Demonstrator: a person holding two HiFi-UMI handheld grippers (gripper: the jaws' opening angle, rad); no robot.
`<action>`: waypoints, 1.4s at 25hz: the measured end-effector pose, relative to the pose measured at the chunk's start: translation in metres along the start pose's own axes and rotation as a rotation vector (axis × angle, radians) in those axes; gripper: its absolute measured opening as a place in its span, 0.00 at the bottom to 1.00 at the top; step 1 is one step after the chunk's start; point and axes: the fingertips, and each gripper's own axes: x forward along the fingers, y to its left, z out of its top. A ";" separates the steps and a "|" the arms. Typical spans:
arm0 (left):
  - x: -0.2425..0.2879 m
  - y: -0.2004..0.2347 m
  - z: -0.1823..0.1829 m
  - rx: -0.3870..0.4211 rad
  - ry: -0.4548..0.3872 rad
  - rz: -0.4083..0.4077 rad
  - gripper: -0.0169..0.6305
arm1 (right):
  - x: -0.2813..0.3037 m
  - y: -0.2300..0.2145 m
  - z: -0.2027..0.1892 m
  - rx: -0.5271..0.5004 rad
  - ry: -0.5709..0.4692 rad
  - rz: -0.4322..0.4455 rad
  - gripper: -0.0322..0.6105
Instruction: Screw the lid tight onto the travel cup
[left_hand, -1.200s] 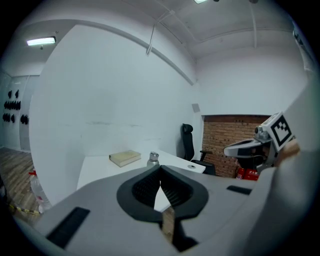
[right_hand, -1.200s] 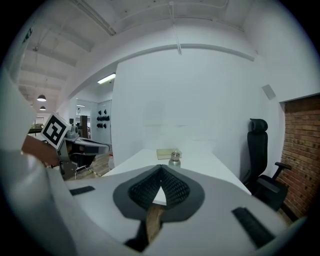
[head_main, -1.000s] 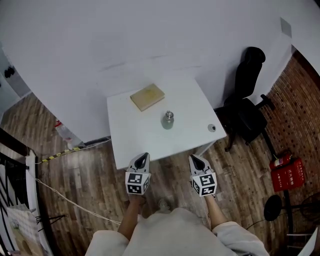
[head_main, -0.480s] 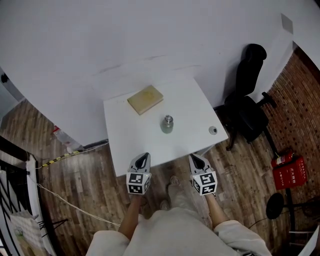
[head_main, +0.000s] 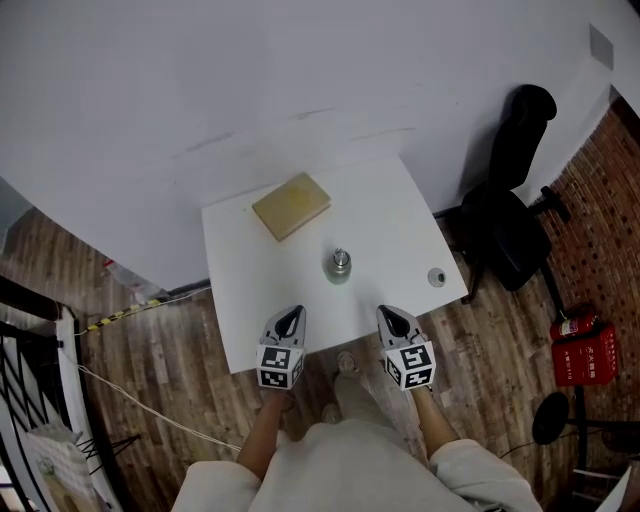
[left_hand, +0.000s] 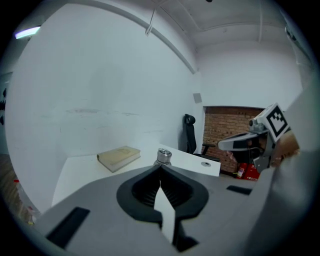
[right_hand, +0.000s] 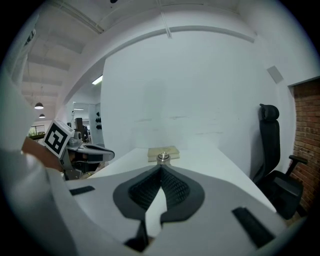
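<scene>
Evidently not yet at work, the left gripper (head_main: 289, 318) and right gripper (head_main: 391, 316) hover closed and empty at the tabletop (head_main: 250, 300) edge, the lid (head_main: 436, 277) lying apart from the travel cup (head_main: 341, 266).

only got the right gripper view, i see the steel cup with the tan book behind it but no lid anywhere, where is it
observer: A small round grey lid lies flat on the white square table, near its right front corner, apart from the steel travel cup.
operator: anything down that side i should know about
observer: A red fire extinguisher is on the wooden floor, well right of the table.
operator: left fingers holding anything
observer: No. The left gripper has its fingers shut with nothing between them.
</scene>
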 end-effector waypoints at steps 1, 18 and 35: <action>0.010 0.003 -0.001 0.002 0.009 -0.002 0.04 | 0.009 -0.005 0.001 0.000 0.002 0.010 0.05; 0.113 0.037 -0.012 0.021 0.056 -0.002 0.04 | 0.116 -0.038 0.007 0.007 0.004 0.185 0.05; 0.148 0.042 -0.050 0.049 0.052 -0.184 0.04 | 0.153 -0.029 -0.024 0.039 0.044 0.126 0.05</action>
